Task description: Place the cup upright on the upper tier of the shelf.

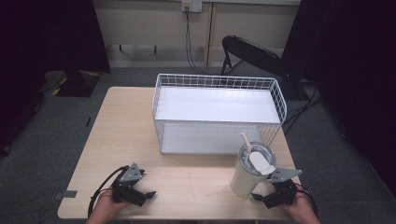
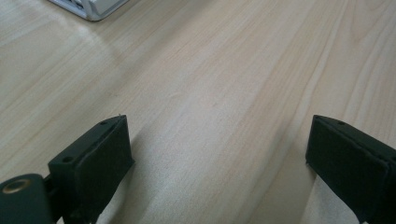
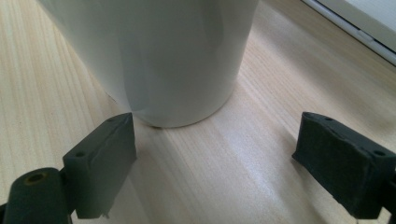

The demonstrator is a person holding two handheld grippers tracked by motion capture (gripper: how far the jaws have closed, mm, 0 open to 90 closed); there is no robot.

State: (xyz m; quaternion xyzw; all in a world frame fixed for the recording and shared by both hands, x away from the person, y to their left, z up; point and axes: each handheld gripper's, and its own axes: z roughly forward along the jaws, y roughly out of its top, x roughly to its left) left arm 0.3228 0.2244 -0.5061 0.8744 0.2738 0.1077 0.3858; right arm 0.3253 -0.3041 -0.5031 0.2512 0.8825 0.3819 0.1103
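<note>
Tumbler [image 3: 159, 56] top beyond frame edge

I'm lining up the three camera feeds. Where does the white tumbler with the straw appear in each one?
High view: white tumbler at lower right, ahead of the right gripper.
Right gripper view: its lower wall fills the top centre, just beyond the open jaws.
Left gripper view: not in it.
Shared landmark: white wire basket, its corner, its edge.

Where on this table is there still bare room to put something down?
The wood left of the wire basket is free, as is the front strip between the left gripper and the white tumbler. It is crowded around the tumbler, right gripper and basket corner.
</note>
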